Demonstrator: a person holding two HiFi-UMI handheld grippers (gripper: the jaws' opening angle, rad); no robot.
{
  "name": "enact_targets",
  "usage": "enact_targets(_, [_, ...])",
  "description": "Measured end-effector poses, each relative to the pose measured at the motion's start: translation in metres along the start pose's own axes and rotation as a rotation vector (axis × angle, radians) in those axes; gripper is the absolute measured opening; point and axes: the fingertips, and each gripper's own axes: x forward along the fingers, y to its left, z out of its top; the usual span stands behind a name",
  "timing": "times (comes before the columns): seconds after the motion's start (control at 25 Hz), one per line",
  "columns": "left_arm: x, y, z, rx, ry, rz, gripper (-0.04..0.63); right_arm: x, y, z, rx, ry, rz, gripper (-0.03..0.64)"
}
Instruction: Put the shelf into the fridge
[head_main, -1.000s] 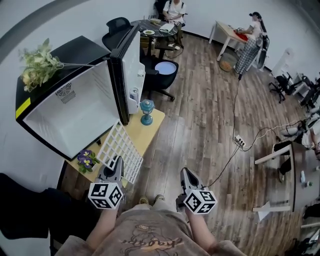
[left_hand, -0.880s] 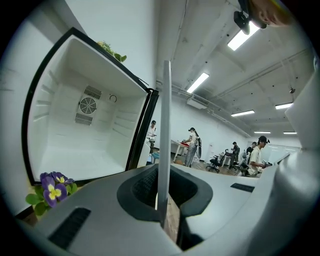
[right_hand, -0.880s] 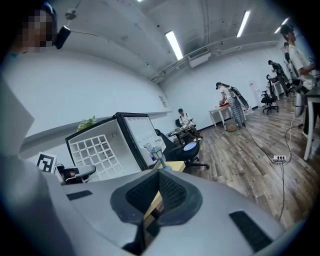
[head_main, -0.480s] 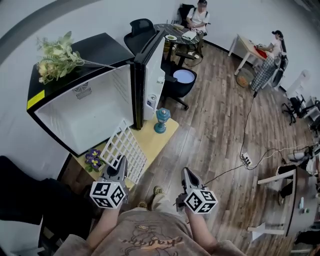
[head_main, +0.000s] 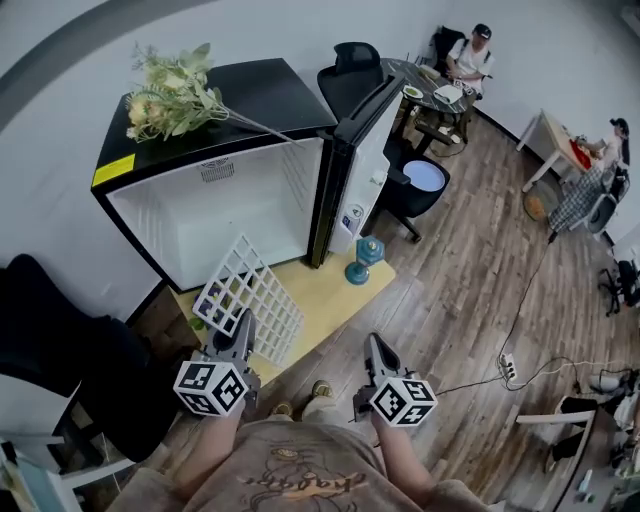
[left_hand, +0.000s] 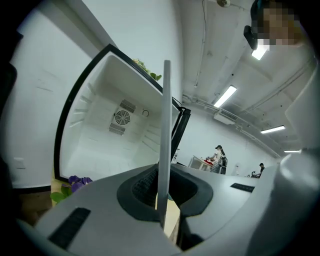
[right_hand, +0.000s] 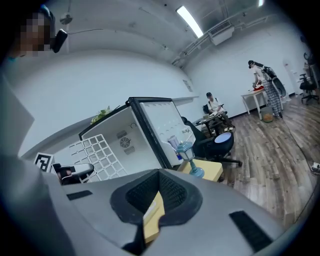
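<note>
The white square-grid shelf, seemingly wire, stands tilted, clamped in the left gripper; the right gripper is clenched, empty.

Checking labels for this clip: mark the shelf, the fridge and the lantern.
shelf (head_main: 250, 298), head view, centre of white grid.
fridge (head_main: 220, 215), head view, inner back wall.
lantern (head_main: 366, 252), head view, its blue top.

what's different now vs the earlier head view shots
The person has swung toward the fridge, which now sits mid-view; the shelf has come from beside the door to in front of the opening. Unchanged: left gripper shut on the shelf, right gripper shut, door open, lantern on its table.
</note>
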Motion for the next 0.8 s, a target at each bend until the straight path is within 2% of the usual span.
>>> enact_targets(0.48, [-0.026, 0.034, 0.025, -0.062, -0.144, 0.237, 0.048, 0.083, 0.038, 0.003, -0.075, 0.137, 0.262, 0.0])
enact_targets(0.8, [-0.053, 0.049, 0.032, -0.067, -0.205, 0.335, 0.048, 0.113, 0.074, -0.005, -0.142, 0.197, 0.382, 0.0])
